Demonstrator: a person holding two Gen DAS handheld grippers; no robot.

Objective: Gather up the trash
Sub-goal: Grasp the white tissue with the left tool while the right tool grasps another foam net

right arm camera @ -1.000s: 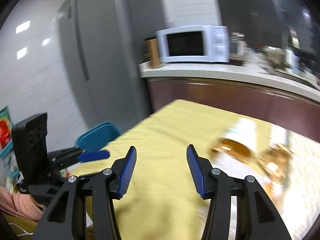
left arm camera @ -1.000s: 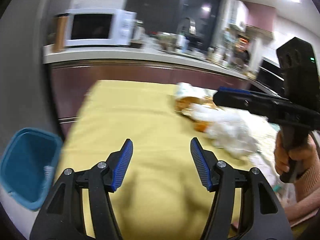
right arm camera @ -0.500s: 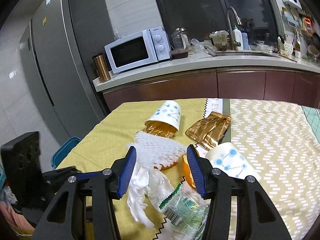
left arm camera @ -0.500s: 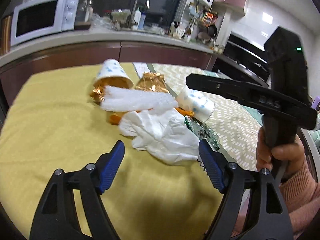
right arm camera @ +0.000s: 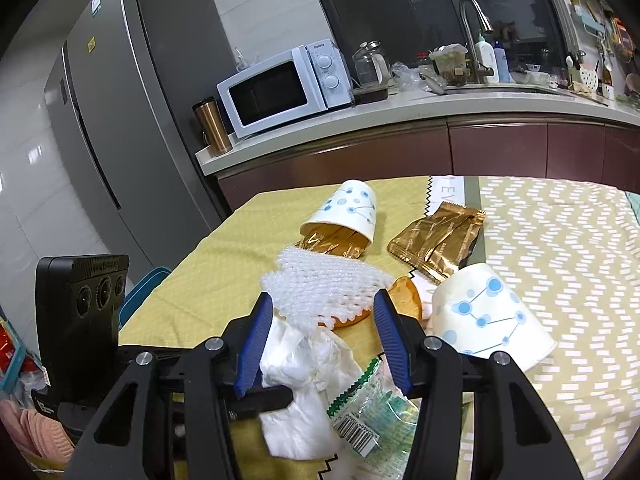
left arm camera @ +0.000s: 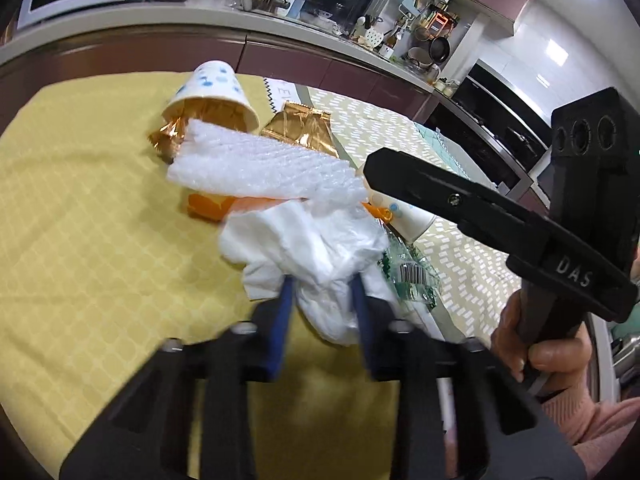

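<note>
Half a second ago the left gripper (left arm camera: pixel 322 284) hung with its blue pads spread wide just short of the crumpled white plastic glove (left arm camera: pixel 320 248); now it has come forward and its jaws have just been closing, so the pads pinch the near end of that glove, which bulges out between and below them on the yellow patterned tablecloth (left arm camera: pixel 92 240). The right gripper (right arm camera: pixel 322 316) sits almost where it was, its jaws apart at the same middling width and gripping nothing. From left to right across the table, the far paper cup with blue dots (left arm camera: pixel 212 92) lies on its side with a crumpled gold foil wrapper (left arm camera: pixel 168 138) spilling from its mouth; a white foam mesh sleeve (left arm camera: pixel 260 168) lies just in front of it, resting across an orange peel (left arm camera: pixel 208 206); behind the sleeve to the right lies a flat gold foil pouch (left arm camera: pixel 300 130); nearer and further right, a clear green-printed wrapper with a barcode (left arm camera: pixel 408 276) lies touching the glove's right side; a second paper cup with blue dots (right arm camera: pixel 488 320) lies on its side at the right. In the right wrist view the foam sleeve's near edge and the glove's far end show in the gap between the right gripper's open jaws, neither one touched by its pads. A hand (left arm camera: pixel 536 356) in a pink sleeve holds the right gripper's handle.
</note>
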